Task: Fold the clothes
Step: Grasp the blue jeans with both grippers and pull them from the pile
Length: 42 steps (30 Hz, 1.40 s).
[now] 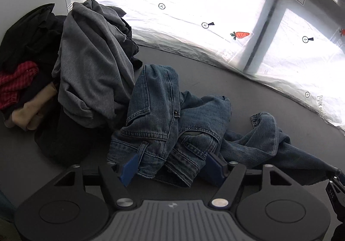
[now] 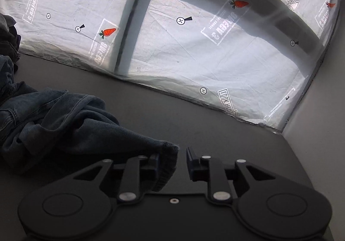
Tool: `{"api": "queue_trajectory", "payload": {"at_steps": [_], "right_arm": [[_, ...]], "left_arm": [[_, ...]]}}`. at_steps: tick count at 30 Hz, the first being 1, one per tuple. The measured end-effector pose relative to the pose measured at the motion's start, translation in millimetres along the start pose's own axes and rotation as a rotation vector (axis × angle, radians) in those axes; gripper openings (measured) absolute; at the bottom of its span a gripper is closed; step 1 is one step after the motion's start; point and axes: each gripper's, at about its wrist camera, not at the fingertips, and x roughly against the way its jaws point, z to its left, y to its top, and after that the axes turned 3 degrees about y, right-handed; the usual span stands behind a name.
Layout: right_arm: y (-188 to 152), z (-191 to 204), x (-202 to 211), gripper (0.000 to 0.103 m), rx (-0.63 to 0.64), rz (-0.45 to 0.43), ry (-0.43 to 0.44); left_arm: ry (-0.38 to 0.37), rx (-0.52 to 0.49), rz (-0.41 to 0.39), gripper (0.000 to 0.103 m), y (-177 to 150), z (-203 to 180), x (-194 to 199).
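We see left gripper (image 1: 170, 167) jaws open, jeans (image 1: 172, 124) waistband bunched between them | right gripper (image 2: 172, 163) jaws open, a jeans (image 2: 64, 124) hem lying by its left jaw | clothes pile (image 1: 82, 64) beyond-left of the left jaws on counter (image 1: 215, 73)

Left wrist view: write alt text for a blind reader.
Crumpled blue jeans lie on a dark table, their waistband between the open jaws of the left gripper. A pile of clothes, grey on top, sits to the left.
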Motion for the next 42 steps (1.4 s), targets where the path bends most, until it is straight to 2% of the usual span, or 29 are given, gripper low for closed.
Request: {"api": "queue_trajectory", "payload": {"at_steps": [2,4,6,8,10,11,12,17,19,24,25,26,27,28,29,31,32,35,37,42], "right_arm": [[2,2,4,0.027,-0.034,0.003,0.047],[13,3,9,0.040,-0.066,-0.042,0.073],[25,7,15,0.045,-0.108,-0.088,0.118],[40,15,19,0.047,-0.149,-0.130,0.195],[50,27,16,0.057,-0.181,-0.135,0.292],[54,34,11,0.058,-0.192,-0.122,0.337],[57,41,3,0.059,-0.196,-0.101,0.366],[62,69,-57,0.065,-0.213,0.063,0.353],[61,70,-86,0.075,-0.287,0.137,0.361],[51,75,-165,0.083,-0.448,0.354,0.361],[47,76,-176,0.082,-0.482,0.383,0.369],[43,77,-185,0.082,-0.519,0.408,0.390],[40,77,-191,0.072,-0.553,0.421,0.412],[37,77,-193,0.054,-0.576,0.422,0.425],[36,76,-194,0.048,-0.580,0.418,0.433],[35,70,-188,0.027,-0.585,0.380,0.454],[36,65,-184,0.019,-0.593,0.354,0.464],[42,40,-167,0.015,-0.655,0.277,0.496],[55,19,-151,0.014,-0.659,0.198,0.484],[97,-52,-103,0.013,-0.643,-0.062,0.381]], "left_arm": [[0.005,-0.007,-0.003,0.071,3,1,-1],[0.012,-0.005,-0.011,0.073,0,3,2],[0.019,-0.001,-0.018,0.076,-2,4,1],[0.020,-0.003,-0.025,0.078,2,8,-8],[0.029,-0.021,-0.034,0.079,8,12,-16],[0.040,-0.033,-0.039,0.079,11,13,-21],[0.056,-0.046,-0.042,0.079,15,14,-28],[0.103,-0.088,-0.032,0.081,30,23,-65],[0.106,-0.106,0.001,0.082,37,29,-91],[0.104,-0.160,0.123,0.081,40,35,-143],[0.095,-0.180,0.138,0.079,38,33,-150],[0.085,-0.201,0.147,0.066,37,29,-154],[0.083,-0.217,0.154,0.059,35,25,-155],[0.085,-0.229,0.160,0.050,34,20,-156],[0.091,-0.235,0.157,0.035,33,14,-155],[0.104,-0.240,0.141,0.022,31,4,-150],[0.110,-0.242,0.129,0.021,30,-1,-147],[0.109,-0.245,0.071,0.015,34,-21,-127],[0.078,-0.243,-0.003,0.013,44,-42,-105],[-0.104,-0.226,-0.186,0.012,78,-100,-49]]}}
